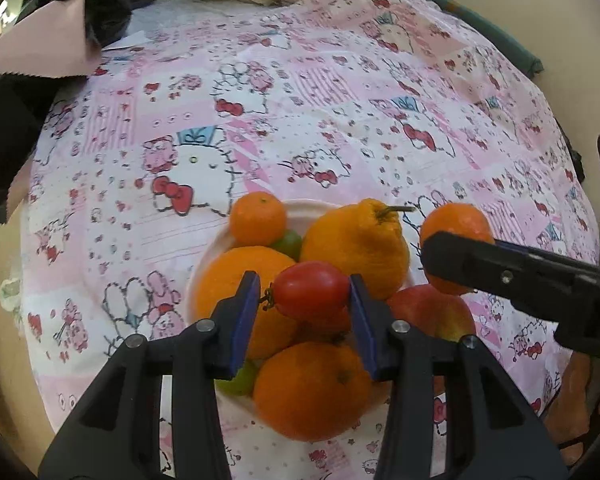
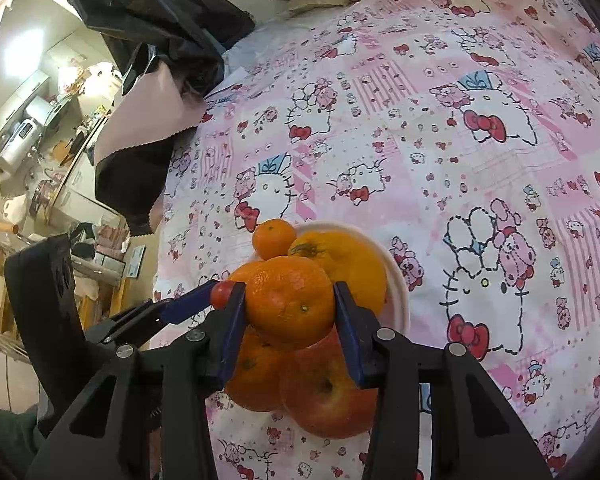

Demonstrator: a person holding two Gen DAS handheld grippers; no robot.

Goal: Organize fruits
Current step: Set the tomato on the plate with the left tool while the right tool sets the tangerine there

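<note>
Between your left fingers (image 1: 304, 300) sits a small red tomato (image 1: 310, 290), both blue pads pressed against its ends, its stem pointing to 9 o'clock. Your right fingers (image 2: 290, 316) are closed on a mandarin (image 2: 290, 302), a pad on each flank.

Under both loads is a white bowl (image 1: 300, 210) piled with fruit. From the left wrist camera, a big orange (image 1: 228, 280) lies at 9 o'clock of the tomato, a knobbly orange citrus with a stalk (image 1: 356, 244) at 1 o'clock, a small mandarin (image 1: 258, 218) at 11 o'clock on the far rim, and another orange (image 1: 310, 392) at 6 o'clock. A green lime (image 1: 288, 242) peeks out between the small mandarin and the big orange; a second green fruit (image 1: 240, 380) shows at 7 o'clock. A red apple (image 1: 432, 312) lies at 3 o'clock, touching the bowl's edge; whether it is inside I cannot tell. Your right tool reaches in from 3 o'clock, its mandarin just beyond the apple.

All of it rests on a bed covered by a pink cartoon-cat sheet (image 1: 340, 100). Black plastic bags (image 2: 160, 12) and a pink cloth (image 2: 152, 112) lie at 10 o'clock.
</note>
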